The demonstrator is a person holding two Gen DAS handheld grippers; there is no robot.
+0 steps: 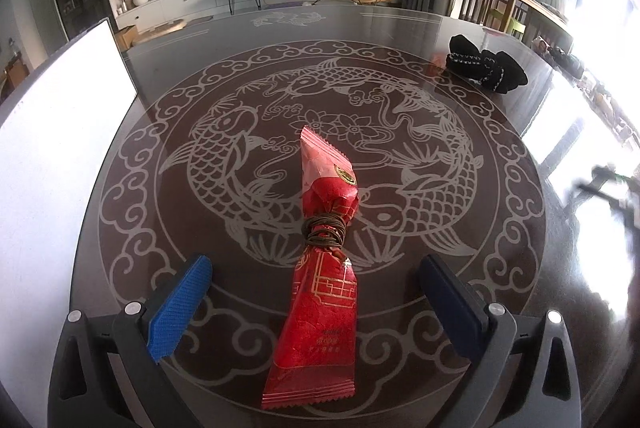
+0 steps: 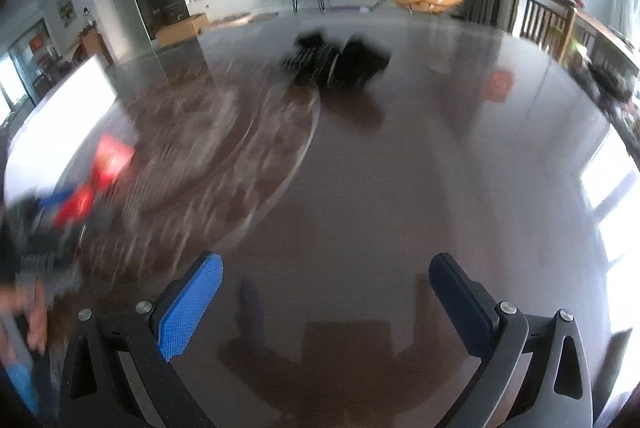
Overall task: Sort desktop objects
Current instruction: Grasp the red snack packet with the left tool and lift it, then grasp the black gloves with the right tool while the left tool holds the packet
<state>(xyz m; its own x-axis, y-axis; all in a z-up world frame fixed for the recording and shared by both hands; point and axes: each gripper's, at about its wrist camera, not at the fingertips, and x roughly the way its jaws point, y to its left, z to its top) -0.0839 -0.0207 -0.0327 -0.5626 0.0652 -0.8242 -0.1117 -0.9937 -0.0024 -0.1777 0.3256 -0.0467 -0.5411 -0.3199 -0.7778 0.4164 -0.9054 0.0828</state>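
Note:
A red snack packet (image 1: pixel 320 260) with a brown cord wound round its middle lies on the dark glass table (image 1: pixel 500 288), lengthwise between the fingers of my left gripper (image 1: pixel 316 288). The left gripper is open, its jaws on either side of the packet's near half and clear of it. A black knitted bundle (image 1: pixel 486 68) lies at the far right of the table; it also shows in the right wrist view (image 2: pixel 336 62), blurred. My right gripper (image 2: pixel 326 292) is open and empty above bare table. The packet (image 2: pixel 96 184) and left gripper appear blurred at the left.
A white board (image 1: pixel 60 132) lies at the table's left edge, also seen in the right wrist view (image 2: pixel 60 120). The table carries a round fish pattern (image 1: pixel 224 156). Wooden chairs (image 1: pixel 480 2) stand beyond the far right edge.

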